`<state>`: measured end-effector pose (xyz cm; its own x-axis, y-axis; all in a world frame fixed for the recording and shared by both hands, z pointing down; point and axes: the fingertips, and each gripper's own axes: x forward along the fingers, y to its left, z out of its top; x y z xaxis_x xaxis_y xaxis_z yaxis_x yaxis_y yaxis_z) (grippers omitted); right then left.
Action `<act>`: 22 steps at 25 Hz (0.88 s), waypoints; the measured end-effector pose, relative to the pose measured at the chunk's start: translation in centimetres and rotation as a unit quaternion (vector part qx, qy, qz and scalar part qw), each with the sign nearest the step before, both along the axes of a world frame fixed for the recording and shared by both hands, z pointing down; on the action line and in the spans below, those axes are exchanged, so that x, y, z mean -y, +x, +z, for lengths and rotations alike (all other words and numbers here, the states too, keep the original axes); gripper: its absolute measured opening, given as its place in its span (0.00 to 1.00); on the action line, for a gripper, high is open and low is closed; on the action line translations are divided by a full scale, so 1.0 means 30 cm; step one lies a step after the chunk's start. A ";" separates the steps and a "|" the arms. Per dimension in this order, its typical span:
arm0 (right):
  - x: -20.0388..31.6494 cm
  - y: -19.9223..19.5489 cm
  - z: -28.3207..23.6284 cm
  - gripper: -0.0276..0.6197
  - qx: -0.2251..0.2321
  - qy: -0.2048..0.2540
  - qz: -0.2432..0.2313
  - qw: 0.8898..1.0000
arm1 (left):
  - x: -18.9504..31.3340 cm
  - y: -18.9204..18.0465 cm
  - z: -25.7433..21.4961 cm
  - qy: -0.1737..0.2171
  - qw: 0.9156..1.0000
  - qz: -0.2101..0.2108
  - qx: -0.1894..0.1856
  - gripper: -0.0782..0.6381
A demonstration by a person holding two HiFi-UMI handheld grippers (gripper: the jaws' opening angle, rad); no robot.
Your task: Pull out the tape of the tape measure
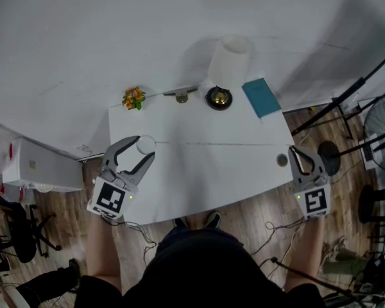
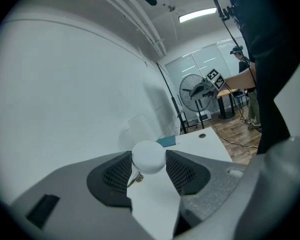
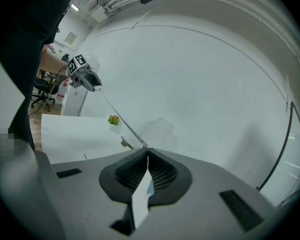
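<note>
Between left gripper [image 2: 149, 159] fingers [image 2: 117, 176], tape measure [image 2: 148, 155] clamped; right gripper [image 3: 147, 151] pinches tape [image 3: 126, 122].

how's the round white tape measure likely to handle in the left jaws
Smooth and round, the tape measure may slip or twist between the jaws of the left gripper. Its thin tape, taut to the right gripper, likely goes floppy once slack.

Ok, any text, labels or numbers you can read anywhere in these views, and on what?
None can be read.
The marker cubes, left and right, bear only black-and-white squares.
The tape shows as a thin line, no numbers legible.
Red marks on the white box are too small.
</note>
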<state>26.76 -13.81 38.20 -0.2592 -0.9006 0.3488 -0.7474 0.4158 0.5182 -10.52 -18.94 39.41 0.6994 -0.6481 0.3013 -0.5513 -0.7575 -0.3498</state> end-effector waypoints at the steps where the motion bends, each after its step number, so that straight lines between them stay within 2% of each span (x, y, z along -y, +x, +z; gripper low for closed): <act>1: 0.005 -0.005 0.009 0.06 0.001 -0.002 -0.001 1.000 | 0.002 0.004 0.008 -0.002 1.000 0.001 0.001 0.40; 14: 0.028 -0.031 0.158 0.06 0.012 -0.046 -0.006 0.999 | 0.003 0.023 0.155 -0.043 0.999 -0.005 0.008 0.40; 19: 0.028 -0.048 0.258 0.06 0.016 -0.075 -0.007 0.997 | -0.006 0.010 0.282 -0.090 0.996 -0.026 0.007 0.40; 22: 0.032 -0.064 0.337 0.06 0.023 -0.096 -0.007 0.995 | -0.012 0.017 0.368 -0.110 0.994 -0.024 0.003 0.40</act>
